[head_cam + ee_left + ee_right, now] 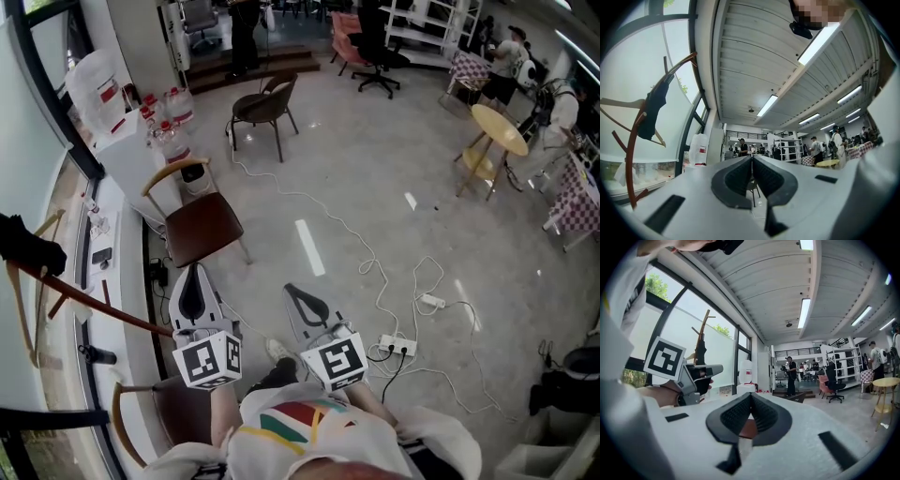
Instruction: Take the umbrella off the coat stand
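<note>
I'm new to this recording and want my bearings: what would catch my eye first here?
The left tongs and right tongs, both shut and empty, jut out low in the head view. At the far left, a curved wooden coat stand carries a dark umbrella. Ahead stands a brown chair, with white cables snaking over the pale floor to its right.
</note>
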The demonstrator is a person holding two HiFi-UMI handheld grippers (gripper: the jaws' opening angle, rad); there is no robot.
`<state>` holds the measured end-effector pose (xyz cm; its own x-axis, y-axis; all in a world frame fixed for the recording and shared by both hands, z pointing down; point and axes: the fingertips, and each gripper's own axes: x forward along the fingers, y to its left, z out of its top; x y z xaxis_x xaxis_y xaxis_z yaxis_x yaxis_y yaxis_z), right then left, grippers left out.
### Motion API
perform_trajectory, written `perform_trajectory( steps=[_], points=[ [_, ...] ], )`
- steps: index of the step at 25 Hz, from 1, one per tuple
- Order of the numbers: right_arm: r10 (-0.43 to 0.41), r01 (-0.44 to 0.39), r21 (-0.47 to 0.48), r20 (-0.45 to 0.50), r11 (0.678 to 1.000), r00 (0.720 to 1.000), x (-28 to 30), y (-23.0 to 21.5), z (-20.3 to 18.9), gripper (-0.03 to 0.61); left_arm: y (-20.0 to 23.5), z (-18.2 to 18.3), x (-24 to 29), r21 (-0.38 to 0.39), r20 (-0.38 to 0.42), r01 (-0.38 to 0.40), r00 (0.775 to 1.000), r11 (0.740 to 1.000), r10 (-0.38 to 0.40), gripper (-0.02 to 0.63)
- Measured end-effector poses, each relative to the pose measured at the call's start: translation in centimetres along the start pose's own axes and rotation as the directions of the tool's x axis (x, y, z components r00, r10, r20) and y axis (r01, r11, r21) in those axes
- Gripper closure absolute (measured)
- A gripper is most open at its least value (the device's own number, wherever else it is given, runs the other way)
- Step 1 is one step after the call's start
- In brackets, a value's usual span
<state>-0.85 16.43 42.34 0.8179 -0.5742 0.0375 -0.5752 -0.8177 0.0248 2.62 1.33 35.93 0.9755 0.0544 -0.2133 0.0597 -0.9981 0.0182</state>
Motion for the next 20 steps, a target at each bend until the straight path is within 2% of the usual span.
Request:
perform_trajectory(
  steps=[6, 12, 20],
  points=[
    [0.048, -0.048, -0.018, -0.009, 0.999, 0.999, 8.0, -1.9, 0.6, 0.578, 3.2, -1.3, 6.5, 0.003, 0.001, -0.033, 0.999, 0.999, 0.033, 0.603],
    [0.136, -0.136, -0.015, -0.016, 0.991, 0.991, 16.6, -1.2, 1.4, 0.578, 8.5, -2.3, 11.4, 0.025, 0.010, -0.104, 0.995, 0.994, 0.103, 0.603],
    [0.278, -0.279, 0.002, 0.024, 0.960, 0.960, 23.0, 2.0, 2.7, 0.578, 14.3, -2.6, 12.2, 0.050, 0.012, -0.235, 0.972, 0.971, 0.235, 0.603]
  ],
)
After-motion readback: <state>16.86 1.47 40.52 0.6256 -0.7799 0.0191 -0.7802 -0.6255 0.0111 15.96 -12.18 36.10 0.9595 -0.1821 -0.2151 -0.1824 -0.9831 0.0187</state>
